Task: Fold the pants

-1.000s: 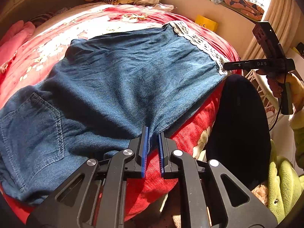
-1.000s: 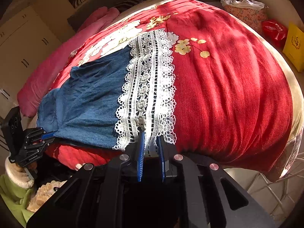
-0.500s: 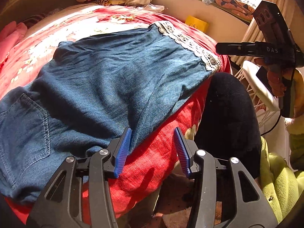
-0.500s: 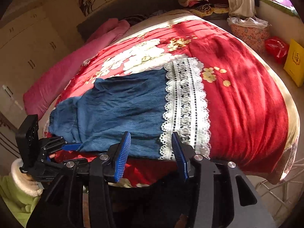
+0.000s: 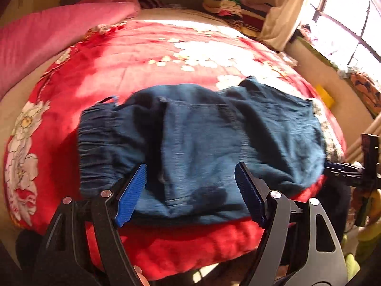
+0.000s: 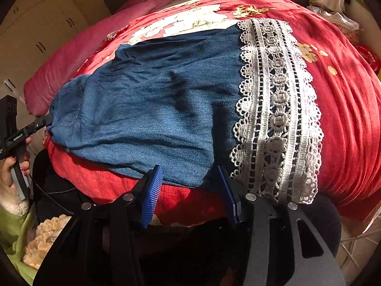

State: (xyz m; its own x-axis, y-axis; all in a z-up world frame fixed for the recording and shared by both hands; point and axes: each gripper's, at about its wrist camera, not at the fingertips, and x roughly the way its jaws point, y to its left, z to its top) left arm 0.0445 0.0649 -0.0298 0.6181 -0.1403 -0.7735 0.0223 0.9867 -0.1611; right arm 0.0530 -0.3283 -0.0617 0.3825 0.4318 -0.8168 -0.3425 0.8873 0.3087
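Denim pants [image 6: 147, 109], blue, with a white lace hem band [image 6: 276, 109], lie flat across the red floral bedspread [image 5: 147, 54], near its front edge. We judge them already folded lengthwise, leg over leg: one elastic waistband [image 5: 95, 138] shows at the left end, one stacked lace band at the right. The crosswise folds, hem toward waist, are not yet done.

Left gripper [image 5: 190, 193]: jaws opening wide, blue pads astride the near denim edge without pressing it; we hold nothing there. Right gripper [image 6: 190, 190]: jaws partly apart, standing at the near edge just beside the lace, also gripping nothing.

Hard to make out: the left wrist view is motion-blurred, so seams and the far lace end smear. Layer count under the top denim is hidden. Each gripper's body covers the near hem below its pads. Bed front and floor are cut off.
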